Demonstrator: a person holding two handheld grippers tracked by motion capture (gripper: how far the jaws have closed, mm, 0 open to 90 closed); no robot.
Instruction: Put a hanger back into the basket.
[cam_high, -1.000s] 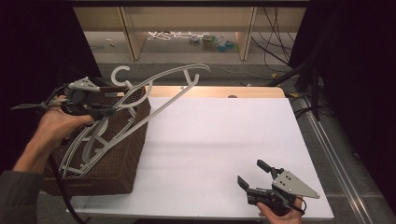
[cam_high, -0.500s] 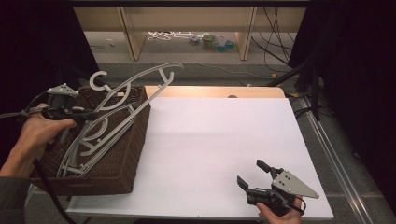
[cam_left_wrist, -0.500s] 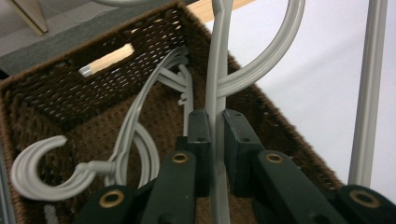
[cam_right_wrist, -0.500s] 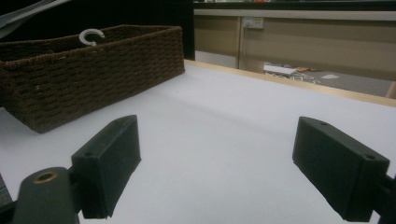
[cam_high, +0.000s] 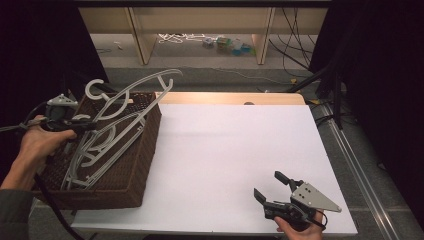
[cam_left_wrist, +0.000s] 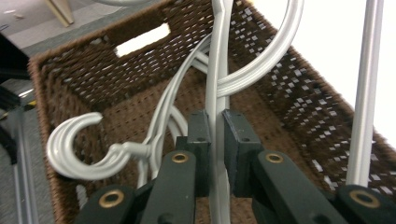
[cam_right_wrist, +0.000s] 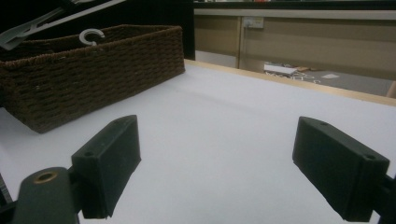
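A basket (cam_high: 135, 165) sits on the left part of the table (cam_high: 240, 150). Hangers (cam_high: 107, 137) lie in it, one (cam_high: 150, 82) jutting over its far rim. The right gripper (cam_high: 272, 187) sits at the table's near right, well apart from the basket.

Black jaws with brass rivets were seen on the left gripper (cam_left_wrist: 215, 140), a grey three-cornered plate on the right gripper (cam_high: 273, 189), and a dark sleeve (cam_high: 10, 212).
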